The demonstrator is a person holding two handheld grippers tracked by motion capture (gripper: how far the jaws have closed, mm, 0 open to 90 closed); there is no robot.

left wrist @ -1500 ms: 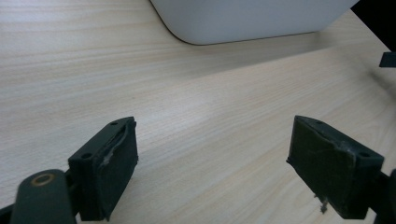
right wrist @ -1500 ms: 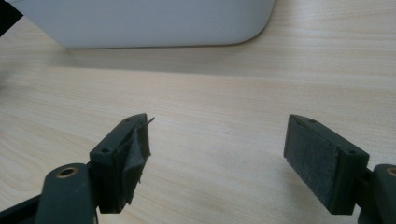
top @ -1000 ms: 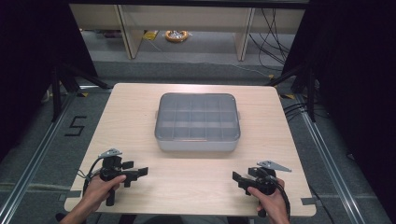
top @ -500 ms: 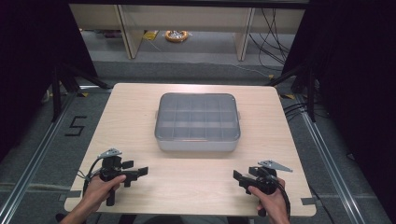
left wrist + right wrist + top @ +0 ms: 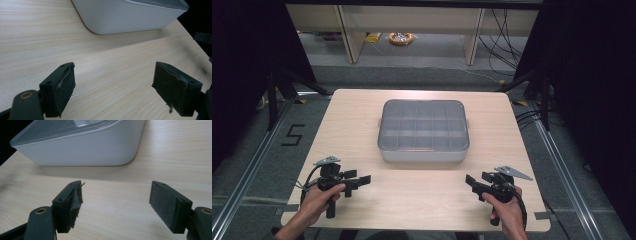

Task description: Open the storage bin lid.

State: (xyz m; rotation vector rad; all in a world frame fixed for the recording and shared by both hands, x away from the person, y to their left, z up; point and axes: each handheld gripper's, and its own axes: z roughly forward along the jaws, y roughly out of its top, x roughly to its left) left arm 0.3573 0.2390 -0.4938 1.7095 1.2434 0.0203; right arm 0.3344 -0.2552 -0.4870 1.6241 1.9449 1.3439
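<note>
Looking down through the box [image 5: 424,131] lid, the contents are hard to make out: only a grid of dividers shows under the grey translucent top. Both gripper views crop the box, showing just a rounded white lower corner and smooth plastic wall [image 5: 130,17] [image 5: 82,150]. It sits mid-table [image 5: 422,200], slightly toward the far edge, on pale wood-grain laminate with rounded corners. Left gripper [image 5: 357,181] is near the front-left corner, jaws spread wide, nothing between them (pads [image 5: 63,91] look frayed, rubbery). Right gripper [image 5: 472,183] is near the front-right corner, jaws likewise wide apart and empty, one pad [image 5: 75,202] torn at its edge. Both point inward, well apart from the box. Bare tabletop lies between them along the front edge.
</note>
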